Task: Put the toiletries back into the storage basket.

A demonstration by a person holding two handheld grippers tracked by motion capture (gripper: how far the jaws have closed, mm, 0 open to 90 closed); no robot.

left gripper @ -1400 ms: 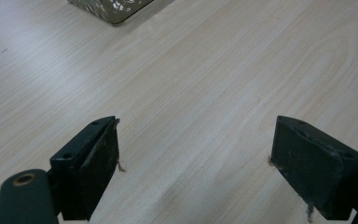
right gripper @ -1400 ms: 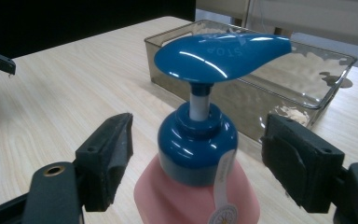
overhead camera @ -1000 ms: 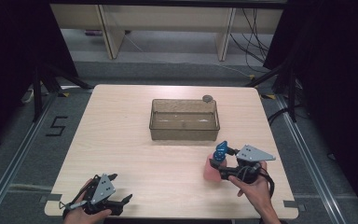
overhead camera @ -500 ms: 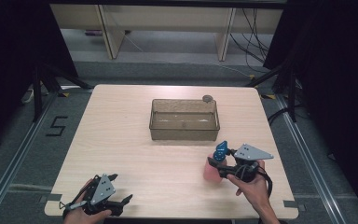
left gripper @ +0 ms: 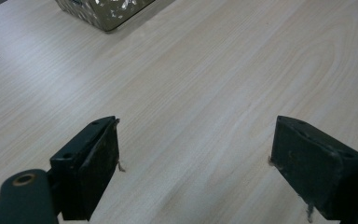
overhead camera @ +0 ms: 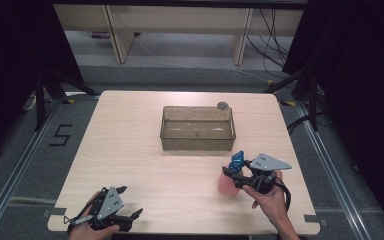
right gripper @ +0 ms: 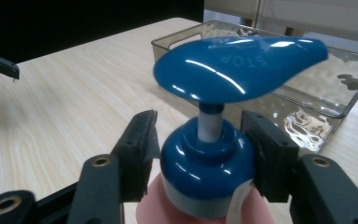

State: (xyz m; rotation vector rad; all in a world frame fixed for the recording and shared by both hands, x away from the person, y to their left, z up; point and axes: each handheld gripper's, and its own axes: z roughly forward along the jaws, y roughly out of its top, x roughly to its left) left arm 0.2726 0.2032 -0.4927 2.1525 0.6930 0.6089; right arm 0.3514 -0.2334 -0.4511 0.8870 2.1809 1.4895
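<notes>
Table first, bin at centre. Pink pump bottle upright near front right, blue collar between right gripper, jaws just closing; should squeeze squarely below pump head. Left gripper spread, empty.

The right gripper, fingers just closing, grips a pink pump bottle near the clear bin.

On the surface the bin sits mid-far, a bottle before it to the right, a disc behind its far right corner.
</notes>
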